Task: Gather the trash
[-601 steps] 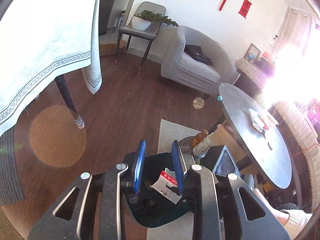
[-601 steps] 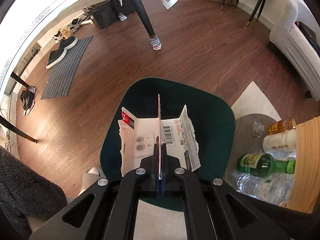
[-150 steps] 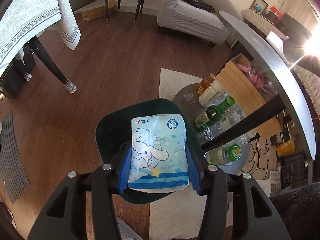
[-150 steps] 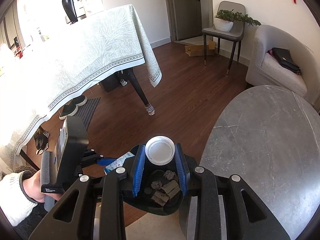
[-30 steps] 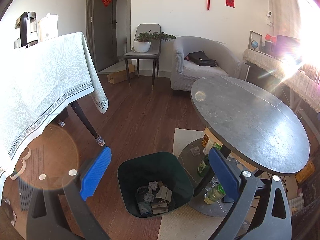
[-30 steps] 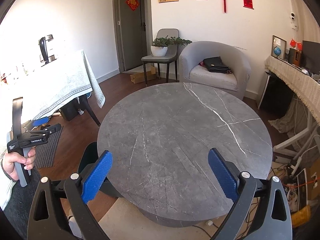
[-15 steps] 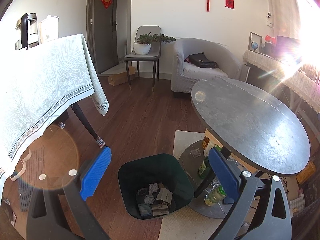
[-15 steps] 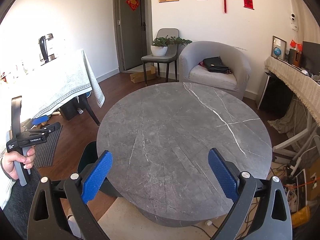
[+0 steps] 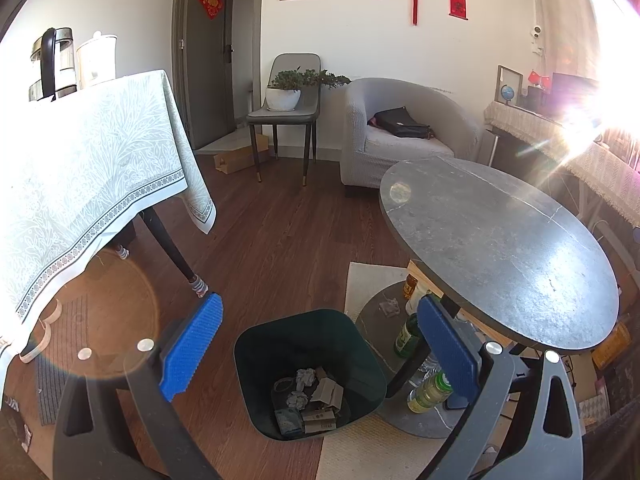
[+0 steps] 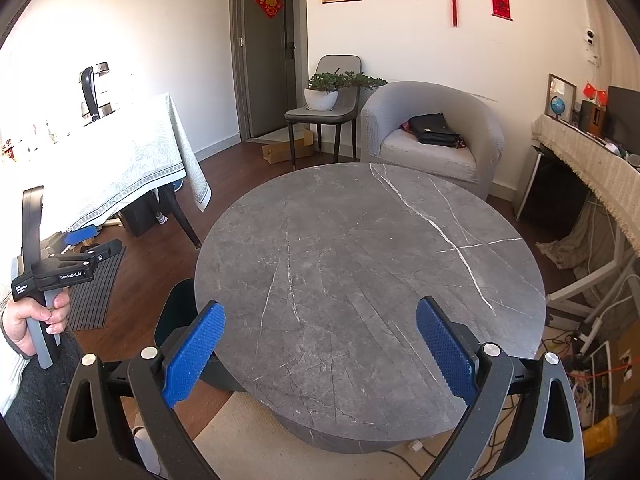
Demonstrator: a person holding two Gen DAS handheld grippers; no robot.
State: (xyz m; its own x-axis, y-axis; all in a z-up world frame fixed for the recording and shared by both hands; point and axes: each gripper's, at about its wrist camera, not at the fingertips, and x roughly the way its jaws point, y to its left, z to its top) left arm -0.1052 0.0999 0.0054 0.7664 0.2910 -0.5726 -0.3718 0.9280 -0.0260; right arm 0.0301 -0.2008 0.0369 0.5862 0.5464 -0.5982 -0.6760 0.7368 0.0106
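Note:
A dark green trash bin (image 9: 360, 360) stands on the floor beside the round grey table (image 9: 500, 248). Inside it lie crumpled paper, cardboard pieces and a small packet (image 9: 308, 400). My left gripper (image 9: 320, 344) is wide open and empty, held high above the bin. My right gripper (image 10: 320, 344) is wide open and empty above the bare marble top of the table (image 10: 360, 260). In the right wrist view the bin's rim (image 10: 176, 312) peeks out at the table's left edge, and the left gripper (image 10: 76, 256) shows at far left in a hand.
Bottles (image 9: 430, 392) stand on the table's base under the top. A table with a pale cloth (image 9: 80, 184) is at left, a chair with a plant (image 9: 288, 108) and a grey armchair (image 9: 400, 132) at the back. A rug (image 9: 368, 448) lies under the bin.
Since one second ago both grippers stay wide open and empty. The left wrist view has drifted slightly; the bin sits a little lower in it. The right view is unchanged.

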